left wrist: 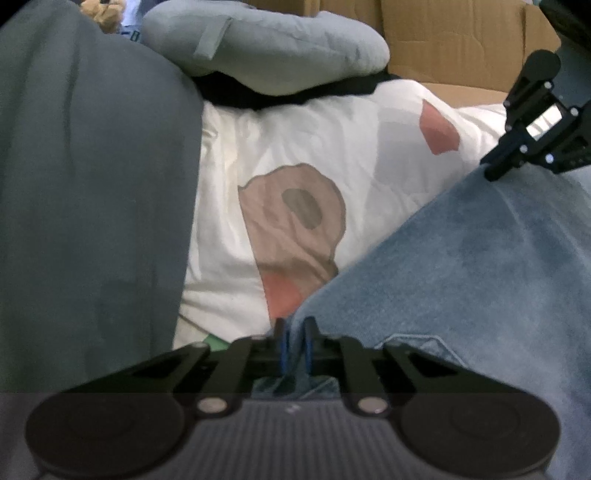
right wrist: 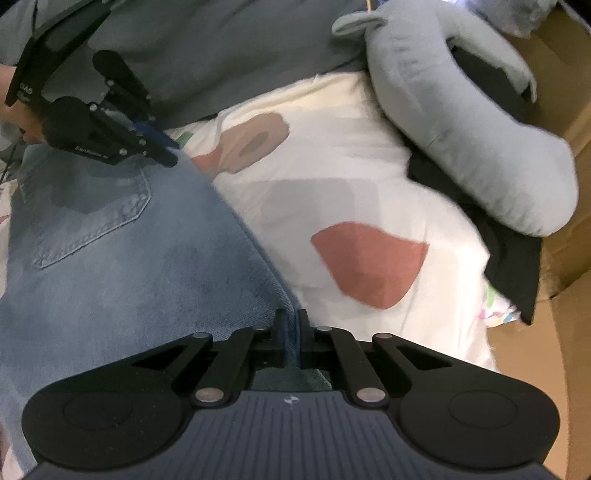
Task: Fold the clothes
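Hidden parts: the jeans [left wrist: 461, 277] run past the frame edges in both views, so their full outline cannot be traced; the denim edge vanishes between the pads of each tongs.
Left tongs [left wrist: 294, 343]: closed on the jeans' edge, a fold of denim pinched between the blue pads; seen again from the right wrist [right wrist: 168, 157] at the jeans' upper corner, above a back pocket [right wrist: 92, 218].
Right tongs [right wrist: 291, 341]: closed on the jeans' edge, pads nearly meeting over the cloth; in the left wrist view [left wrist: 493, 168] the tips rest at the far denim edge.
Jeans: light blue, spread on the bed, held at two points along one edge.
Hand [right wrist: 22, 122]: only a sliver shows behind the left tongs' body.
Surface: a white bedsheet [left wrist: 295, 155] printed with pink, tan and grey shapes, creased.
Grey cloth [left wrist: 85, 184]: large, dark, blurred; its kind cannot be told.
Pillow [right wrist: 461, 122]: pale grey-blue, curved, lying on a black cloth [right wrist: 513, 266].
Room: cardboard boxes [left wrist: 450, 40] behind the bed; a brown plush toy [left wrist: 103, 14], cut off at the top.
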